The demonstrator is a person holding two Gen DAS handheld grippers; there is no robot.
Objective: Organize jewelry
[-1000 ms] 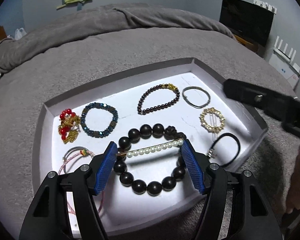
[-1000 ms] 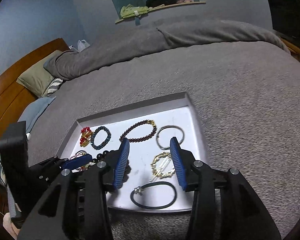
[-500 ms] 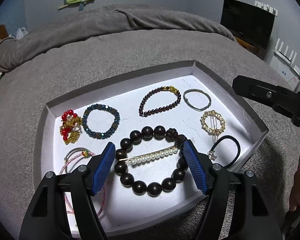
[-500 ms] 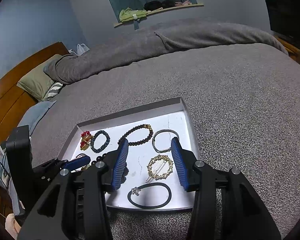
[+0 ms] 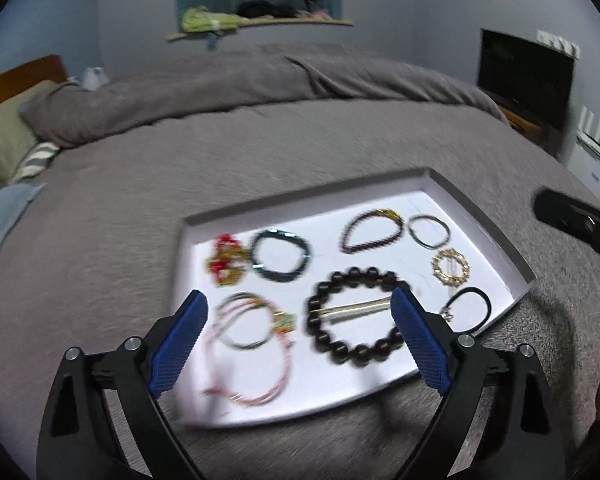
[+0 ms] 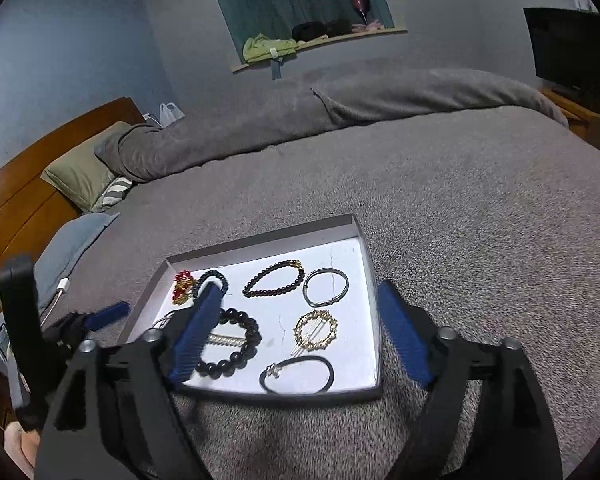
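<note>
Resting on a grey bed point(image 6: 460, 208), a shallow white tray point(image 5: 496, 224) holds the jewelry spread flat. Both claws hover above its near edge, empty, jaws just spread wide. Ahead of the left gripper point(image 5: 298, 314) lies a black bead bracelet point(image 5: 354, 316), with a pearl hair clip point(image 5: 358, 307) across it, long axis running jaw to jaw. Right gripper point(image 6: 300, 322) frames a gold hair clip point(image 6: 316, 330).
</note>
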